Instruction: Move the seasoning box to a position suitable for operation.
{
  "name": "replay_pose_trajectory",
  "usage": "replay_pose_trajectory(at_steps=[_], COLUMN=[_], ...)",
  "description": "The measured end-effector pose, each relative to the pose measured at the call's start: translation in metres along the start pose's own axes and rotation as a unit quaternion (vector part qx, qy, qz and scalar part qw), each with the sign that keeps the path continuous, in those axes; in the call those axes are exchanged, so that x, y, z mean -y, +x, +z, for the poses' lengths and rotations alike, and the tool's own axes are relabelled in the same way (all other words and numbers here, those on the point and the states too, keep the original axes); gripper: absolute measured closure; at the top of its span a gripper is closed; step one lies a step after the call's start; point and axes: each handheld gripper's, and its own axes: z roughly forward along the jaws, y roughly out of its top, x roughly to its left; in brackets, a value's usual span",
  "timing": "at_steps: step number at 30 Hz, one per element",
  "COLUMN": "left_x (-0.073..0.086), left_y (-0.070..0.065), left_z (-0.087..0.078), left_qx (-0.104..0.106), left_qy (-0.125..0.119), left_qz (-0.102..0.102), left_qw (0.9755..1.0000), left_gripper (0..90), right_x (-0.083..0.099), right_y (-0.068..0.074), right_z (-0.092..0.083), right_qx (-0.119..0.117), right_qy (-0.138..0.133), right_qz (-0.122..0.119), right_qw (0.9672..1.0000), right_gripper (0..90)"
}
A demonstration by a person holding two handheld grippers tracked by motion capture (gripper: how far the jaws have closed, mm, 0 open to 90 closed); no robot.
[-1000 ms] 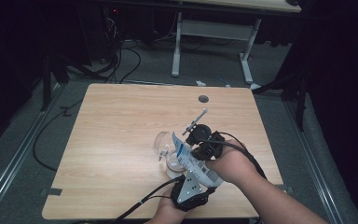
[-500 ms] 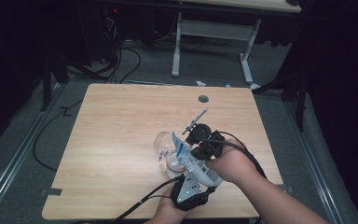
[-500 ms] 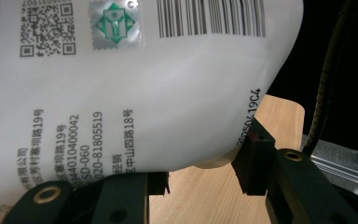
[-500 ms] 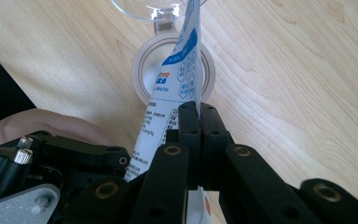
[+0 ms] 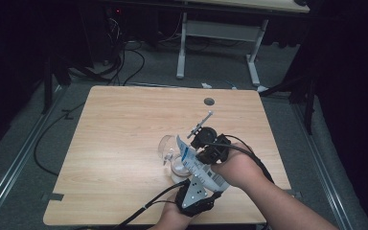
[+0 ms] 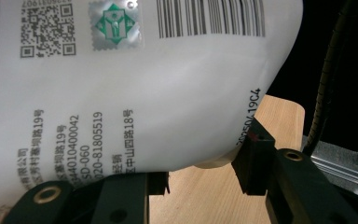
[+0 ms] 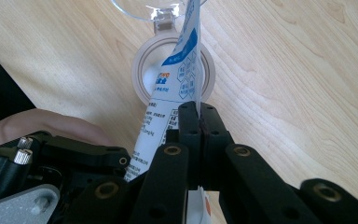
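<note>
Nothing moved since the earlier frame; both my hands held in place.
Pale wood tabletop (image 5: pixel 124 139), grey carpet and cables beyond, dark room. White pouch (image 5: pixel 199 165) tilted over clear jar (image 5: pixel 178 167): my left gripper (image 6: pixel 200 179) clamped around its bulging lower body, my right gripper (image 7: pixel 199 123) pinched tight on its thin edge.

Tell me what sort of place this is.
Probably a lab or recording workspace, not a home. A bare wooden table stands on grey carpet, cables trail across the floor toward equipment in the dark, and a second desk's white frame stands behind. Both grippers hold a white pouch above a clear container.
</note>
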Motion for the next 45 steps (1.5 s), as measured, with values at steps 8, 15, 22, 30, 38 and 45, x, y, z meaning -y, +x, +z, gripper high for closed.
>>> replay_pose_trajectory(at_steps=[8,15,22,30,38,45], left_x=[-0.0005,-0.0008,-0.0022,-0.0028,-0.0033,-0.0045], left_y=[0.0001,0.0004,0.0008,0.0026,0.0036,0.0044], left_z=[0.0000,-0.0001,-0.0006,-0.0014,-0.0020,-0.0024], left_qx=[0.001,-0.001,-0.001,-0.004,-0.007,-0.006], left_qy=[-0.001,-0.001,-0.002,-0.003,-0.005,-0.005], left_qz=[0.000,-0.001,-0.001,0.000,-0.002,-0.003], left_qw=[1.0000,1.0000,1.0000,1.0000,1.0000,1.0000], left_gripper=[61.9,62.0,62.0,62.0,61.9,61.6], right_x=[0.0002,-0.0007,-0.0016,-0.0043,-0.0070,-0.0090], right_y=[-0.0003,0.0002,0.0000,-0.0001,0.0013,0.0013], right_z=[-0.0003,0.0000,-0.0009,-0.0012,-0.0007,-0.0013], right_qx=[-0.001,0.000,0.001,0.000,0.001,0.002], right_qy=[-0.001,-0.001,-0.001,-0.003,0.001,0.001], right_qz=[0.000,-0.001,-0.003,-0.004,-0.006,-0.009], right_qw=[1.0000,1.0000,1.0000,1.0000,1.0000,1.0000], right_gripper=[90.0,90.0,90.0,89.9,90.0,90.0])
